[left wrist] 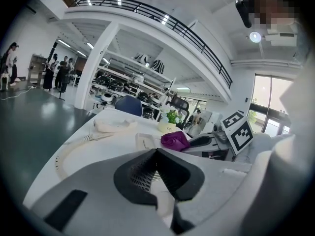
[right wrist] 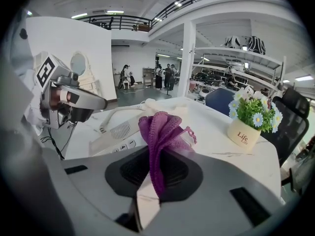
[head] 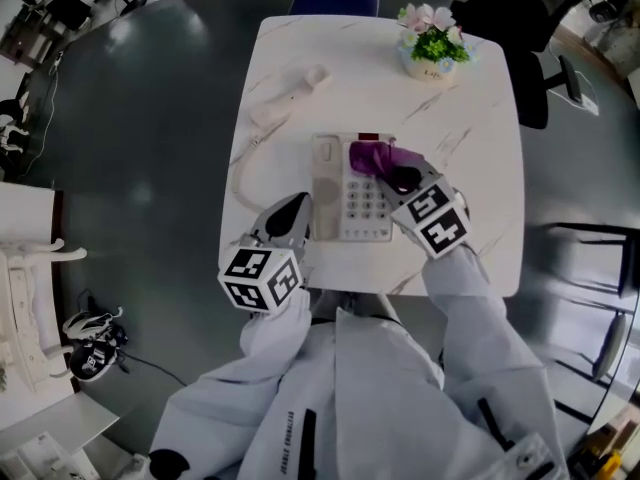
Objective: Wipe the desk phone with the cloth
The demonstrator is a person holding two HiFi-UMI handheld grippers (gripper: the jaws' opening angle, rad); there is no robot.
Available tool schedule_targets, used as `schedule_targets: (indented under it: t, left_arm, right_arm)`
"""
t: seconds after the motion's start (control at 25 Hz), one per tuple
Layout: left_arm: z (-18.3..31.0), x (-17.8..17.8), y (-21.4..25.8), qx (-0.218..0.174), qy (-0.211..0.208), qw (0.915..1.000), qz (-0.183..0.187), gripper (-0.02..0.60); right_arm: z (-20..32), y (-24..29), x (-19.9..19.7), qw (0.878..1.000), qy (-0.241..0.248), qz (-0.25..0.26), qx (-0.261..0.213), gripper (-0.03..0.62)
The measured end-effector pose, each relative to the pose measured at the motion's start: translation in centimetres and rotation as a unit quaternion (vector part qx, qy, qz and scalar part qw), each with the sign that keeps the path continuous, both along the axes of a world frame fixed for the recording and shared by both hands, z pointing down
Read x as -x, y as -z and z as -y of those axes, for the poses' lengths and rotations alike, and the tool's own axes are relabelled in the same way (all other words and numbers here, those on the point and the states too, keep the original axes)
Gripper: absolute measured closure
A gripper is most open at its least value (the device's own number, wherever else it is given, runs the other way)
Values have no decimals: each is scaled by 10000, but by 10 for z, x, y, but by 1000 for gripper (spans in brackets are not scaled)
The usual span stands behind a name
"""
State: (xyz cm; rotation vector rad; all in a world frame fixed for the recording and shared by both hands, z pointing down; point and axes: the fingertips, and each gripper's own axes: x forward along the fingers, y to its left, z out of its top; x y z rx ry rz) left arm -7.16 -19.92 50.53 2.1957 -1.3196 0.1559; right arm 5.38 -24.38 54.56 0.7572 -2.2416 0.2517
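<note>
**White sleeves (head: pixel 470 303), two grippers, one desk phone (head: pixel 350 203): items left to right**

1. Left gripper (head: pixel 297 208) (left wrist: pixel 156 152). Low over the near-left part of the marble table (head: pixel 480 198), marker cube toward the person. Jaws drawn together with nothing between them. Tip sits just beside the phone's left edge; whether it touches cannot be told.

2. Coiled cord (head: pixel 237 173) (left wrist: pixel 74 149). Lies in a loose curve along the table's left side.

3. Handset (head: pixel 290 93) (left wrist: pixel 114 125). Off the cradle, lying flat on the table at the far left, well apart from both grippers.

4. Desk phone (left wrist: pixel 145 140) (right wrist: pixel 115 134). Middle of the table, keypad up, cradle empty, flanked by a gripper on each side.

5. Cloth (head: pixel 372 156) (left wrist: pixel 174 140) (right wrist: pixel 157 127). Purple and bunched. One fold is pinched in the right gripper's jaws, and the bulk stands out beyond the tips. It rests on the phone's far-right corner, above the keypad. The phone's width separates it from the left gripper.

6. Right gripper (head: pixel 400 178) (right wrist: pixel 156 166). Comes in from the near right over the phone's right side. Jaws clamped onto the cloth, parted only by the fold they hold.

7. Flower pot (head: pixel 432 53) (left wrist: pixel 170 126) (right wrist: pixel 244 132). Pale pot with green leaves and small blooms at the table's far-right corner, apart from everything else.
</note>
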Motion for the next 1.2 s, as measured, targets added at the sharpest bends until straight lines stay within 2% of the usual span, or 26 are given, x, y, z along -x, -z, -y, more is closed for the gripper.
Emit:
schedule_targets:
  t: [0.8,1.2]
  left_arm:
    - [-8,-5,3,-126,-448,9989,62,583]
    - [-27,-10,1,-28,-363,9993,-25,583]
  right_arm:
    - [-25,-3,-3,9999,-95,-95,53,557]
    - [-48,-8,-2,9995,57,-32,305,557]
